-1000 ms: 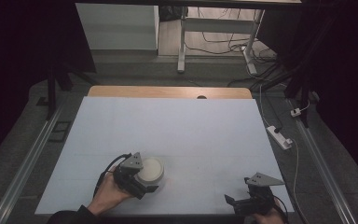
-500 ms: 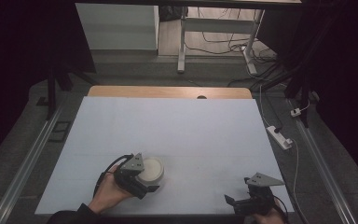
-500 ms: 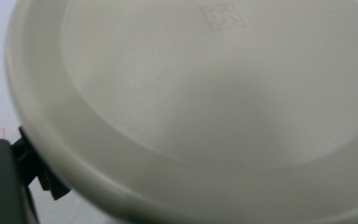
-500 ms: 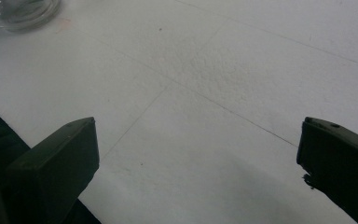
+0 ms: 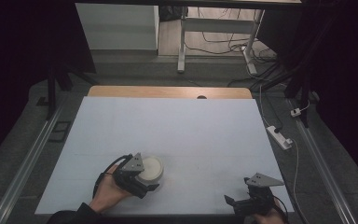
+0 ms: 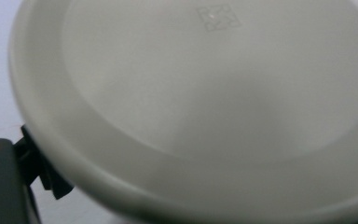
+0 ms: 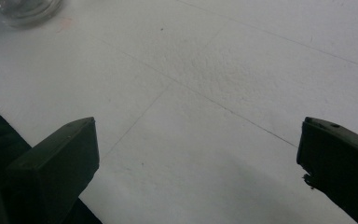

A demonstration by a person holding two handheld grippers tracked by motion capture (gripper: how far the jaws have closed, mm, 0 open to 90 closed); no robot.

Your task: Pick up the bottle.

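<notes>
Your left gripper (image 5: 142,179) sits against the white round lid (image 5: 150,168) at the near-left of the white table (image 5: 177,126); its grip cannot be judged. Your right gripper (image 5: 242,203), jaws wide apart, rests at the near-right edge, well apart.

a lab or test room: a white-covered table (image 5: 168,126) stands on grey floor between metal rails (image 5: 23,168), with loose cables (image 5: 223,39), a power strip (image 5: 279,136) and dark surroundings.
</notes>
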